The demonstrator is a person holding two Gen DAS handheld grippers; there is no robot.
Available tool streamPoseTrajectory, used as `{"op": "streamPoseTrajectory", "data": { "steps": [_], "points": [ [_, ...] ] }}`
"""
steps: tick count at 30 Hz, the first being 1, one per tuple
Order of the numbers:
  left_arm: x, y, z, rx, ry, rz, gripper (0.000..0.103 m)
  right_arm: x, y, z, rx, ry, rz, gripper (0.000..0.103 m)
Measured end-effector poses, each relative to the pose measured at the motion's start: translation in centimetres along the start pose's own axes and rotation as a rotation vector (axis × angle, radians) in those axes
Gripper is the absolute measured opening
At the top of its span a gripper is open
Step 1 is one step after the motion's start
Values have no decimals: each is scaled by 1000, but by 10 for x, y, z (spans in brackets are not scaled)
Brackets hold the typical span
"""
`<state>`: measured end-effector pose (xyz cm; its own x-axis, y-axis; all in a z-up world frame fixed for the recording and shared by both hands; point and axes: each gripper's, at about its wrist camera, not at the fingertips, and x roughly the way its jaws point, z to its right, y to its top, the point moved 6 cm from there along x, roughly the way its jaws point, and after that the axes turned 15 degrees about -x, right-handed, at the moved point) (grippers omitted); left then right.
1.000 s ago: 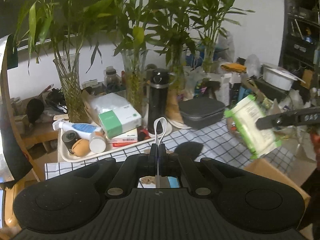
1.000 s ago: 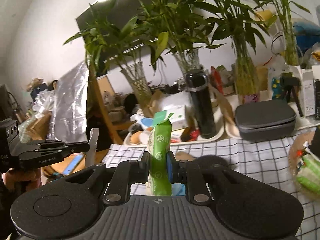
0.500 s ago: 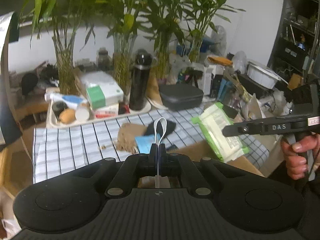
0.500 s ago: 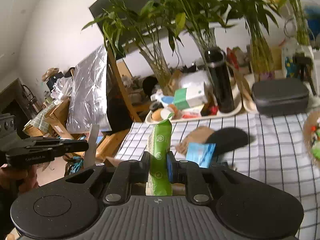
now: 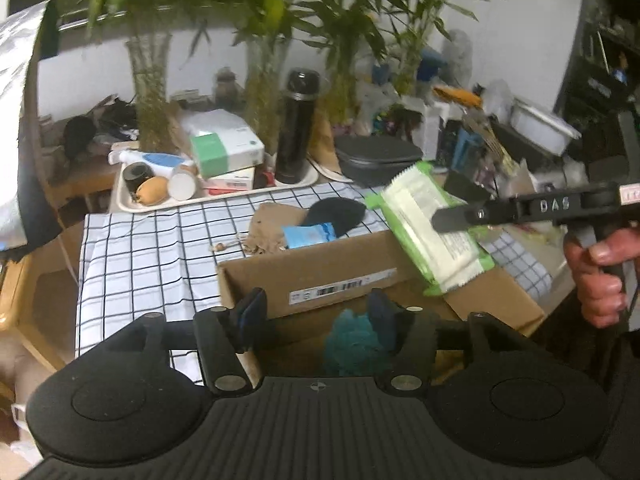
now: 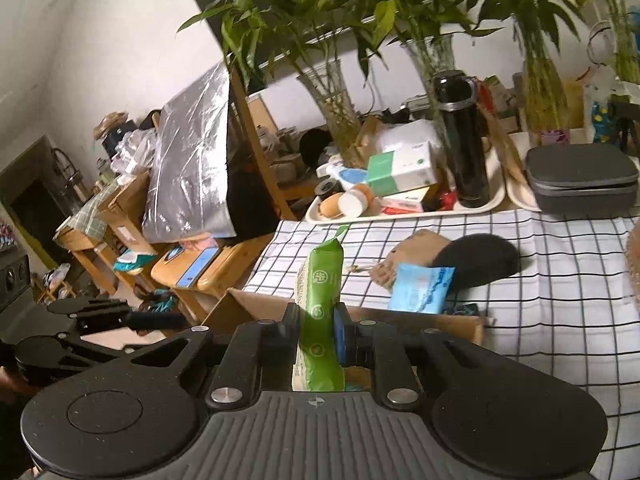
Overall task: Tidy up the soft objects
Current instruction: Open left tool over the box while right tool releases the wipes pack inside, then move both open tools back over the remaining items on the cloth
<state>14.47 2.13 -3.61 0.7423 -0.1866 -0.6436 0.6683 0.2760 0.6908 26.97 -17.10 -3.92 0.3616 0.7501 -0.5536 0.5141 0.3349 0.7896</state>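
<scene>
The left gripper [image 5: 316, 312] stood over an open cardboard box [image 5: 320, 276] at lower centre of the left wrist view. Its jaws were opening, with a wide gap and nothing pressed between the pads. A teal fluffy object [image 5: 352, 346] lay in the box below, just beside the right-hand finger [image 5: 382, 314]; whether it touched that finger could not be told.

Only this view showed the broad face of the green-edged wipes pack [image 5: 430, 232], at right of centre, tilted above the box's far right corner and clamped by the right gripper [image 5: 456, 218]. A hand [image 5: 600, 276] held that gripper's handle at the right edge.

The right wrist view showed the same wipes pack [image 6: 320, 312] edge-on, upright at lower centre, pinched narrowly between the right gripper's [image 6: 318, 336] pads. Only the near rim of the cardboard box [image 6: 260, 304] appeared here, and its contents were hidden. The left gripper [image 6: 132, 320] showed side-on at the left edge.

Both views showed the checked tablecloth [image 5: 140, 248] with a blue packet [image 5: 306, 236], a brown pouch [image 5: 272, 224] and a black oval pad [image 5: 336, 216] grouped beyond the box. The right wrist view resolved the overlap: the blue packet [image 6: 420, 288] lay on the brown pouch [image 6: 412, 256] and against the black oval pad [image 6: 476, 260]. A cream tray [image 5: 132, 200] with a black flask [image 5: 296, 128] stood behind.
</scene>
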Motion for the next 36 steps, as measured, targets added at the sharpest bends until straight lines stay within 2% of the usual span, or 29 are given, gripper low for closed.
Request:
{"op": "streamPoseTrajectory", "data": {
  "steps": [3,7,11,13,14,15,17,19,21,23,30,36],
  "points": [
    [-6,3,-10,-46,6,19,55,8,-1,-6,-11,7,-24,20],
    [-14,4,-25,-89,28,39,55,20,0,-18,-11,61,-50,20],
    [-18,6,-38,-117,45,52,55,32,2,-37,17,216,-61,23],
    [-19,5,-41,-125,46,53,55,31,6,-41,37,264,-41,32],
    [-19,4,-43,-126,48,53,55,30,8,-41,32,261,-32,43],
    [-19,4,-44,-126,51,53,55,30,9,-41,25,243,-26,50],
    [-18,2,-46,-122,59,49,55,28,10,-38,22,220,-20,53],
    [-15,0,-47,-116,66,44,55,27,9,-37,18,195,-21,65],
    [-13,-2,-47,-111,68,39,55,25,9,-32,11,154,-14,87],
    [-11,-4,-47,-109,67,35,55,23,10,-26,10,118,-1,94],
    [-4,-1,-44,-102,51,37,55,14,5,-3,38,19,9,103],
    [4,2,-42,-106,42,43,56,9,-1,12,25,-97,-5,103]
  ]
}}
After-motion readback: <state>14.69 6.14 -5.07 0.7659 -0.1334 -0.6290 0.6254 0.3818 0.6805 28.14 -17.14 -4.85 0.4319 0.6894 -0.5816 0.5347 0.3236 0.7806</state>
